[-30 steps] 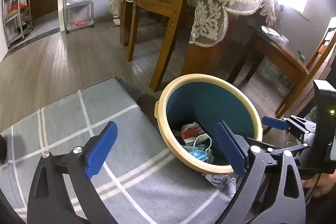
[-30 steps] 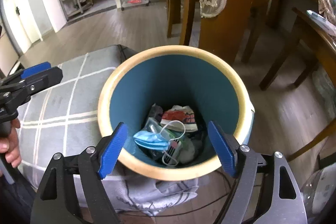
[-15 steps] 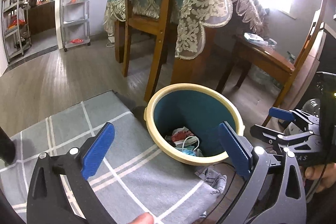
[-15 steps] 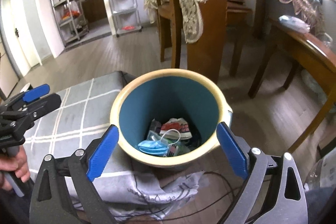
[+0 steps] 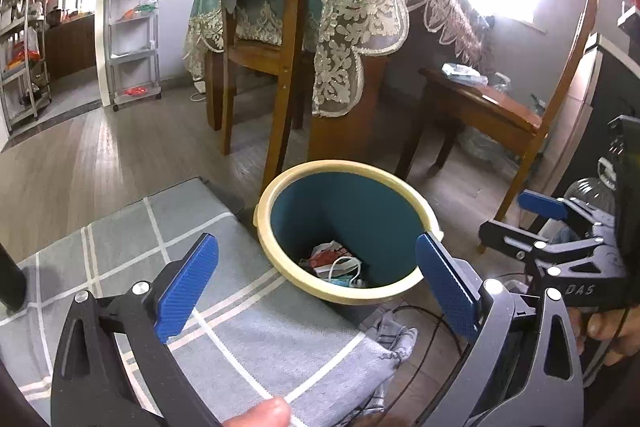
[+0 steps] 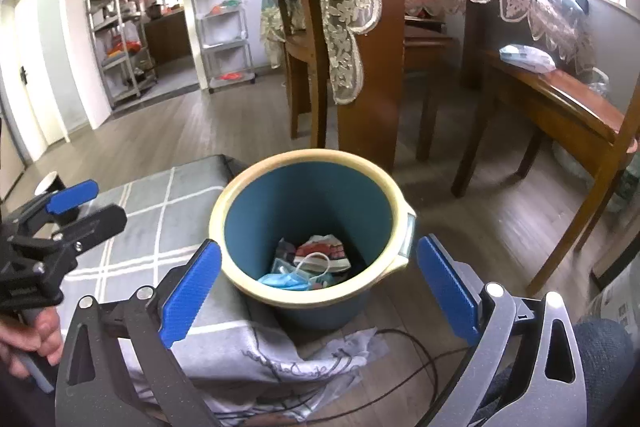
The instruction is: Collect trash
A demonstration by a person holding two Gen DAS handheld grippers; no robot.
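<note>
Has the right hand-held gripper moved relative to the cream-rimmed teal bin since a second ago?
Yes. The right hand-held gripper has pulled back and up from the cream-rimmed teal bin, which looks smaller; its jaws are opening, empty.

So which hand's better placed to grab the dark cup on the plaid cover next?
Left, probably. Left tool, open and empty, is right by the cup on the plaid cover. Right tool, jaws opening with nothing between them, faces the bin, farther from the cup.

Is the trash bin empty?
No, the trash bin already holds a blue face mask and a red and white wrapper at its bottom.
</note>
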